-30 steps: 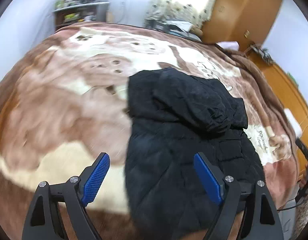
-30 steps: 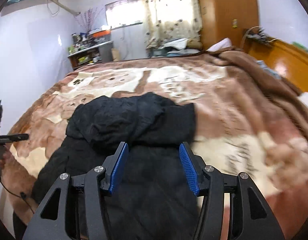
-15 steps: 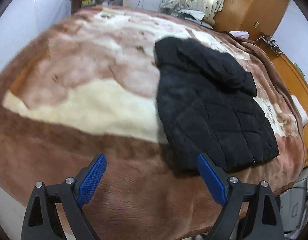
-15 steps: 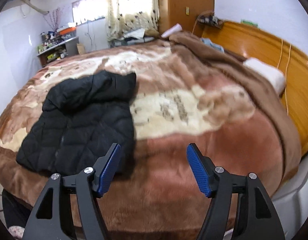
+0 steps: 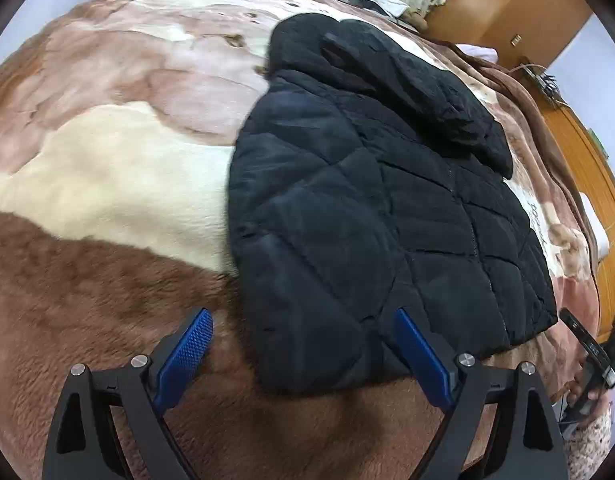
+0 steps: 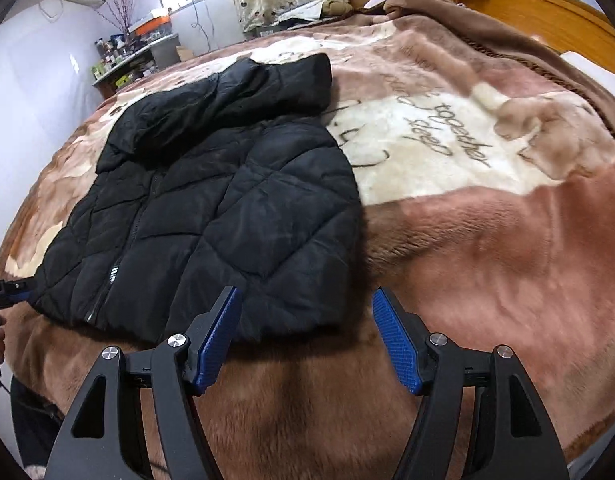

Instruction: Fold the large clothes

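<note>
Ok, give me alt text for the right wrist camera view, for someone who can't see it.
A black quilted jacket lies flat on a brown and cream blanket covering a bed. The right gripper hangs open just above the jacket's near hem corner, blue pads empty. Shelves and a curtained window stand behind.

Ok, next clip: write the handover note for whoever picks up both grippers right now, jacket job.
Left gripper: open, empty, at the near left corner of the black jacket.
Right gripper: open, empty, at the near right corner.
Jacket lies flat on the brown blanket, sleeves folded across its far end.
Done: sleeves in.
Left: grip the near hem, probably fold it toward the far end.
</note>
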The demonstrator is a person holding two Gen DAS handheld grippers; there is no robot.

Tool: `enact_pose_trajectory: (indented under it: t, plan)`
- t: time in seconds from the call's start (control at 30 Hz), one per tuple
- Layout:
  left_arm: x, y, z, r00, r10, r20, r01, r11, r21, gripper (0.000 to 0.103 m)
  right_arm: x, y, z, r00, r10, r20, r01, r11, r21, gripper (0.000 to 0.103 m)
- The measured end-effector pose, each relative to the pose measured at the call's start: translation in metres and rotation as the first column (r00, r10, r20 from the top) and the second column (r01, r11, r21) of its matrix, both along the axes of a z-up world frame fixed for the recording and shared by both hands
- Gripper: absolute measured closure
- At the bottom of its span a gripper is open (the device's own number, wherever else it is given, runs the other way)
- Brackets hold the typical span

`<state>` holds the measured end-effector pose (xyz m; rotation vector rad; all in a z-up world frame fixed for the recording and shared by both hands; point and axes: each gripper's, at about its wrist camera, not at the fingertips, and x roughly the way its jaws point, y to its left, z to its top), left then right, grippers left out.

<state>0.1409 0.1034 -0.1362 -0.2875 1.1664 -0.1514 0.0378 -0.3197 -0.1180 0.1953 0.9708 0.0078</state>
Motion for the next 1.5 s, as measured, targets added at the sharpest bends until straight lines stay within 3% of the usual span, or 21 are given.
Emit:
enact_pose_trajectory:
  t: [0.13,0.47,0.53,0.6,0.73,0.8,0.9,1.1,1.5]
  plan:
    - [0.008,-0.005,-0.009,1.000,0.005,-0.011,-0.005,1.000,0.025,0.011,0.009,0.001,-0.011,1.000,-0.007,-0.020,0.007,1.000,0.003,0.035]
    - [0.013,-0.008,-0.033,0.998,0.031,-0.060,-0.032,0.999,-0.012,0.011,0.018,-0.009,-0.028,0.998,-0.016,-0.053,0.020,0.996,0.085,0.035]
    - [0.014,-0.008,-0.034,0.998,0.032,-0.057,-0.033,0.999,-0.028,0.017,0.020,-0.008,-0.032,0.997,-0.005,-0.073,0.014,0.993,0.119,0.035]
    - [0.014,-0.012,-0.033,0.999,0.014,-0.052,-0.016,0.999,-0.045,0.036,0.021,-0.004,-0.035,0.995,0.001,-0.099,0.011,0.993,0.121,0.036]
    - [0.014,-0.020,-0.027,0.999,0.008,-0.041,-0.008,1.000,-0.015,0.054,0.019,0.001,-0.035,0.994,0.005,-0.113,0.011,0.991,0.136,0.054]
    - [0.013,-0.019,-0.022,1.000,0.011,-0.026,-0.012,1.000,-0.011,0.070,0.017,0.001,-0.031,0.995,0.010,-0.095,0.003,0.990,0.143,0.067]
    - [0.009,-0.016,-0.011,1.000,0.020,0.006,-0.020,0.999,-0.041,0.079,0.012,0.006,-0.020,0.997,0.034,-0.064,-0.026,0.991,0.129,0.079]
    - [-0.002,-0.015,0.011,0.999,0.025,0.045,-0.022,0.998,-0.057,0.083,-0.001,0.018,0.011,0.996,0.088,0.012,-0.089,0.994,0.067,0.090]
    - [-0.064,-0.007,0.045,0.995,-0.043,0.086,0.051,0.995,-0.088,0.084,-0.063,0.015,0.056,0.990,0.117,0.078,-0.123,0.989,0.076,0.090]
